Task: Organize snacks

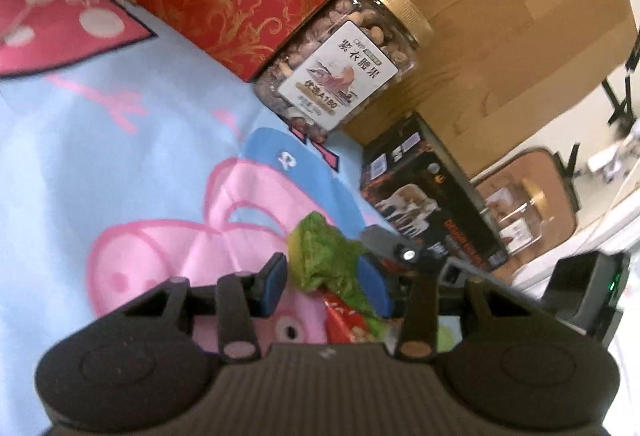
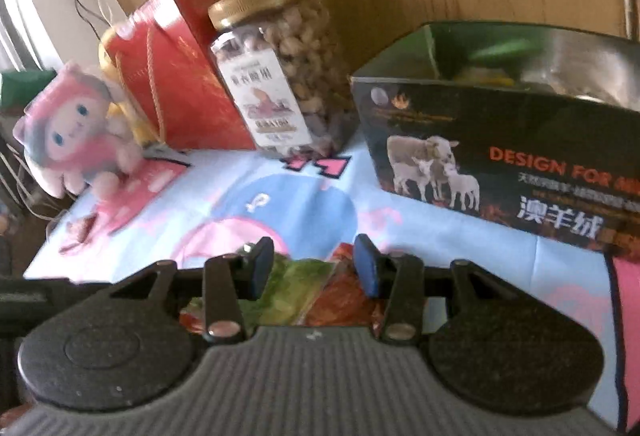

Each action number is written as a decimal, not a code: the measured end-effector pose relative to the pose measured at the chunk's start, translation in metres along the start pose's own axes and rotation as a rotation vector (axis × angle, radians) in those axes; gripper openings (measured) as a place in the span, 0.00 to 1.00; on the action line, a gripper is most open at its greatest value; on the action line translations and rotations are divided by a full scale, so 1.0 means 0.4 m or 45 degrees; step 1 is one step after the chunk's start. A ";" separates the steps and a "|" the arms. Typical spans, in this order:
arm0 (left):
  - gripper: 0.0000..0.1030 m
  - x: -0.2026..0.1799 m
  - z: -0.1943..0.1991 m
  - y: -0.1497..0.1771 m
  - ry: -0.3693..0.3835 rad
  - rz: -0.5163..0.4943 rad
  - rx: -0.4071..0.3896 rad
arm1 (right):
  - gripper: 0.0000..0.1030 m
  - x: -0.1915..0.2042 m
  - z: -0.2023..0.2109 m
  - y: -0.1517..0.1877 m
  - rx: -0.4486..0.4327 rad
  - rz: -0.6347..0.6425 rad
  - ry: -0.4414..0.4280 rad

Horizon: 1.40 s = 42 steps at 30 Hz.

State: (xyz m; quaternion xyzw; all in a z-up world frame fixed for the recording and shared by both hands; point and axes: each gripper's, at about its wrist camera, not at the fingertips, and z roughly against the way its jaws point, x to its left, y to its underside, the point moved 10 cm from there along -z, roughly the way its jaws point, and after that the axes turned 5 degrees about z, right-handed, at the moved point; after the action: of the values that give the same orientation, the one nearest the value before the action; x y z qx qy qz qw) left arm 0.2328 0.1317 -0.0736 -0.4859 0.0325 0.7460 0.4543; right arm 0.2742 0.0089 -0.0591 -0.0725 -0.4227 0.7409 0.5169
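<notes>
A green snack packet [image 1: 326, 260] lies between the fingers of my left gripper [image 1: 324, 276], with a red packet [image 1: 344, 322] under it; the jaws stand wide, not pressing it. In the right wrist view the green packet [image 2: 296, 288] and a red-orange packet [image 2: 344, 296] lie between the open fingers of my right gripper [image 2: 314, 268]. The black open box with sheep print [image 2: 500, 156] holds some snacks and stands right of the gripper; it also shows in the left wrist view [image 1: 424, 196].
A jar of nuts with a gold lid [image 2: 276, 76] and a red gift box [image 2: 176, 64] stand at the back against a wooden board [image 1: 500, 8]. A pink doll [image 2: 76, 132] sits at left. A cartoon cloth [image 1: 120, 156] covers the table.
</notes>
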 end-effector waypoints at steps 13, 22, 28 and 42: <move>0.32 -0.066 0.055 0.210 0.122 -0.139 0.152 | 0.40 0.044 0.223 0.187 0.013 0.021 -0.158; 0.37 -0.088 0.108 0.304 0.159 -0.159 0.192 | 0.41 0.058 0.334 0.269 -0.087 0.064 -0.157; 0.50 -0.096 0.118 0.301 0.162 -0.112 0.192 | 0.32 0.086 0.342 0.273 -0.102 0.154 -0.129; 0.59 -0.083 0.180 0.259 0.215 -0.021 0.124 | 0.46 0.274 0.313 0.344 -0.314 1.145 0.305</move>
State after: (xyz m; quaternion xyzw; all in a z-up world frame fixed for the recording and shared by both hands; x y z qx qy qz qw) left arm 0.1132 0.0850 -0.0513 -0.5245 0.1028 0.6961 0.4793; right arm 0.0594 0.0156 -0.0402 -0.3937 -0.3716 0.8218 0.1777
